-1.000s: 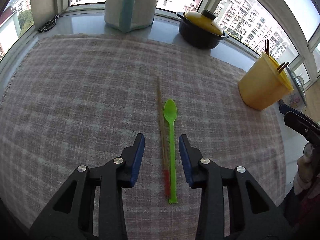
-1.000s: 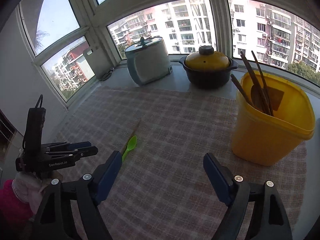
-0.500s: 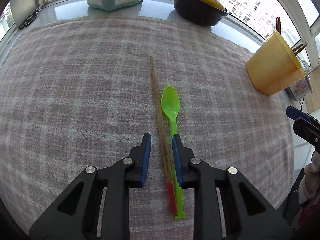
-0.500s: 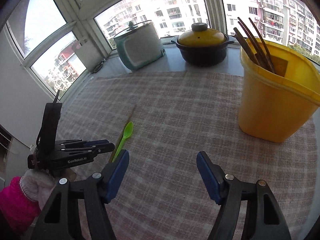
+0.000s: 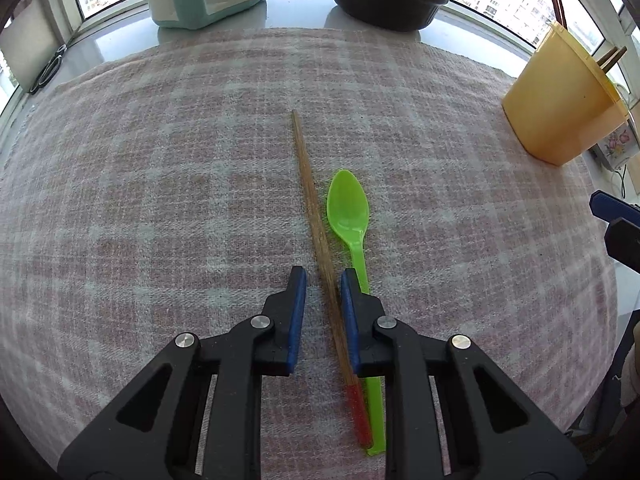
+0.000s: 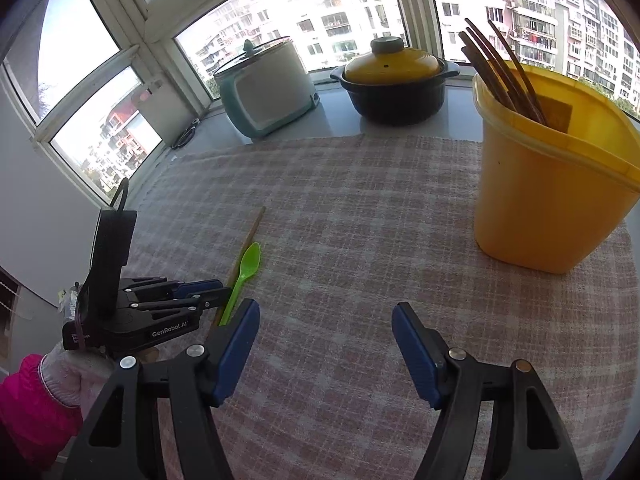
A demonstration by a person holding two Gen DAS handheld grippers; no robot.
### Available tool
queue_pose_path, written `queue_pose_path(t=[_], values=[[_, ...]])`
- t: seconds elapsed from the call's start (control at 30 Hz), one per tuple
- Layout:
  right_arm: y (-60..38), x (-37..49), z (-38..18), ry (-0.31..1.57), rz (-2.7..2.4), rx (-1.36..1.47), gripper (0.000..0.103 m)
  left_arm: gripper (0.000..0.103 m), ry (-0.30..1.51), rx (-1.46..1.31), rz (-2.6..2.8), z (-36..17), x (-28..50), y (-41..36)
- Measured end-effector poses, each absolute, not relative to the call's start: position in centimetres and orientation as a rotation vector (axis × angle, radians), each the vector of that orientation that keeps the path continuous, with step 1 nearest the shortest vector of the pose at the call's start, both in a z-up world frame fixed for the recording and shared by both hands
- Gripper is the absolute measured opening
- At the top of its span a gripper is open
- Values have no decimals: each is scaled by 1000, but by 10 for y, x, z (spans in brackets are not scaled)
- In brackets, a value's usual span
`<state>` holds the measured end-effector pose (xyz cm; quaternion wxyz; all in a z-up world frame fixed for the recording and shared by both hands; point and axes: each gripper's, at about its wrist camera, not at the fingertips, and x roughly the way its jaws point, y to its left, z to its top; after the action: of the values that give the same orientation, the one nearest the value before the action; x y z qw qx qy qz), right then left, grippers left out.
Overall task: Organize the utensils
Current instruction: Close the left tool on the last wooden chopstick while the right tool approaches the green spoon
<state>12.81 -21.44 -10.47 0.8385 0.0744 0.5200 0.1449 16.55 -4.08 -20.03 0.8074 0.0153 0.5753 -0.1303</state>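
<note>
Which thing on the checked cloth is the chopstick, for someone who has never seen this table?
Start at the pink checked cloth that covers the table and look near its middle, where two long utensils lie side by side. The chopstick is the thin brown wooden stick with a red end. Its neighbour, the green spoon, is bright plastic, shorter, with a bowl.

Your left wrist view looks steeply down past its hand-held gripper [image 5: 323, 280], close over the chopstick [image 5: 316, 216] and green spoon [image 5: 349, 210]. Your right wrist view sits farther back, facing the windows. Both share the checked surface [image 6: 360, 208], yellow bin [image 6: 548, 184] and black pot [image 6: 396, 92].
</note>
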Motion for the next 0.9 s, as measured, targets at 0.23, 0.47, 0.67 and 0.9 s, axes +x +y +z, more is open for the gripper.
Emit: queue_pose_path(t=[0.23,0.47,0.67,0.9], values=[[-203,136,-114,1137,323,178,65,8,1228,6,-274,-202,170,-31],[-179,149,-132,1207,374,192,57,7,1225,-22,-260,-201,165,-19],[-155,161,-156,1286,416,248,48,6,1223,-42,-227,-199,152,1],[-115,172,-172,1330,452,175,40,6,1226,-80,-195,-199,135,26]])
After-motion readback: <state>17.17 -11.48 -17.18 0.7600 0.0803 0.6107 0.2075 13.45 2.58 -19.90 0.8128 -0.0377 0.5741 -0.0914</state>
